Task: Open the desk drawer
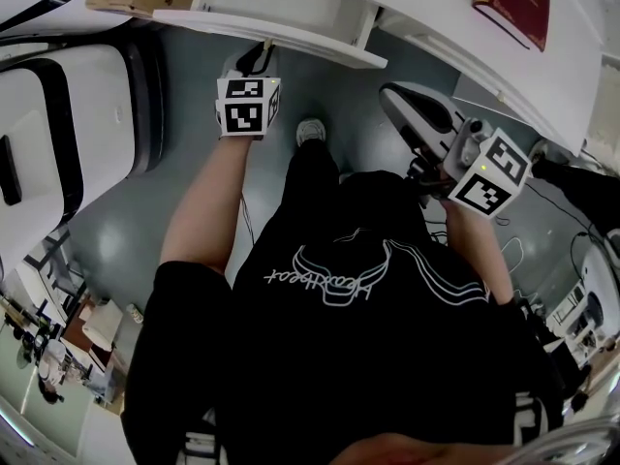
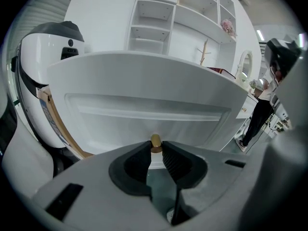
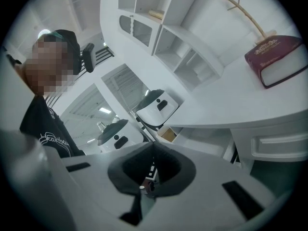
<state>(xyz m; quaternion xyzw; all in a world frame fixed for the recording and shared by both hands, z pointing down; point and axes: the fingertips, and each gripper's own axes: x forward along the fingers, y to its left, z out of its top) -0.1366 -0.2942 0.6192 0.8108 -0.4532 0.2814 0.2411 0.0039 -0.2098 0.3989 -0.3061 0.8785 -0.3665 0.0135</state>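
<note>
- The drawer (image 1: 281,13), white with a recessed panel on its front, stands pulled out from under the desk (image 1: 455,51) top.
- A small brass-coloured knob (image 2: 156,141) sits on its front.
- The left gripper (image 2: 155,147) pinches that knob.
- The right gripper (image 3: 153,148) is closed and empty beside the desk.

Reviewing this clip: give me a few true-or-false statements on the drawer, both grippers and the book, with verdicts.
1. The left gripper is closed on the drawer's brass knob. True.
2. The drawer is fully shut. False: the head view shows it pulled out from the desk.
3. A red book lies on the desk. True.
4. The right gripper holds the book. False: its jaws are shut on nothing, away from the book.
</note>
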